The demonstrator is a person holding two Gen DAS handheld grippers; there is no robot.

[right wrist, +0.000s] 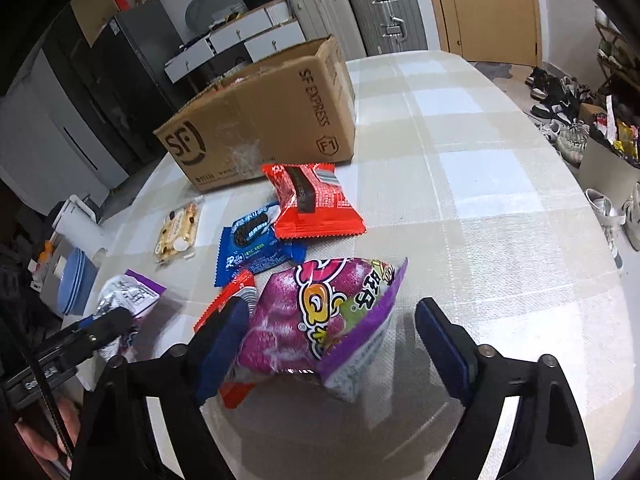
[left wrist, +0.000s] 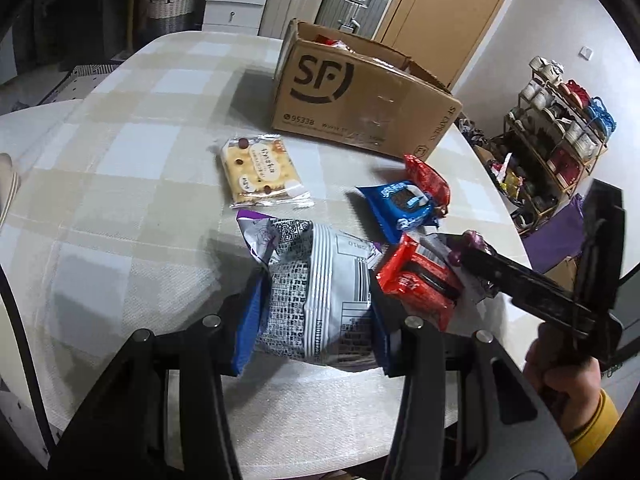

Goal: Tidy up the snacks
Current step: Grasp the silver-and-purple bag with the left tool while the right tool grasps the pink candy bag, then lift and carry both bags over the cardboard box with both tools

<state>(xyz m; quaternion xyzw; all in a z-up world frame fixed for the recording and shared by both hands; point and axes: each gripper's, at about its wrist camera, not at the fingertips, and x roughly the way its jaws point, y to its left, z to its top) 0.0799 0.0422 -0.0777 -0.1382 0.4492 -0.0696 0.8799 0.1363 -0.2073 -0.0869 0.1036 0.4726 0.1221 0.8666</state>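
Note:
My left gripper (left wrist: 314, 312) is shut on a silver and purple snack bag (left wrist: 320, 280), its printed back facing up, low over the checked tablecloth (left wrist: 132, 160). In the right wrist view, a purple candy bag (right wrist: 320, 320) stands tilted between the jaws of my right gripper (right wrist: 332, 340). The left pad touches it and the right pad stands apart, so the gripper is open. The bag leans on a red packet (right wrist: 224, 304). A blue cookie packet (right wrist: 256, 244), a second red packet (right wrist: 316, 200) and a cracker packet (right wrist: 178, 228) lie beyond. Behind them is an open cardboard box (right wrist: 260, 120).
The table's rounded edge (left wrist: 500, 208) runs close on the right, with a shoe rack (left wrist: 560, 128) on the floor past it. Suitcases (right wrist: 380, 12) and a door stand behind the table. Blue bowls (right wrist: 76, 280) sit off the table's left side.

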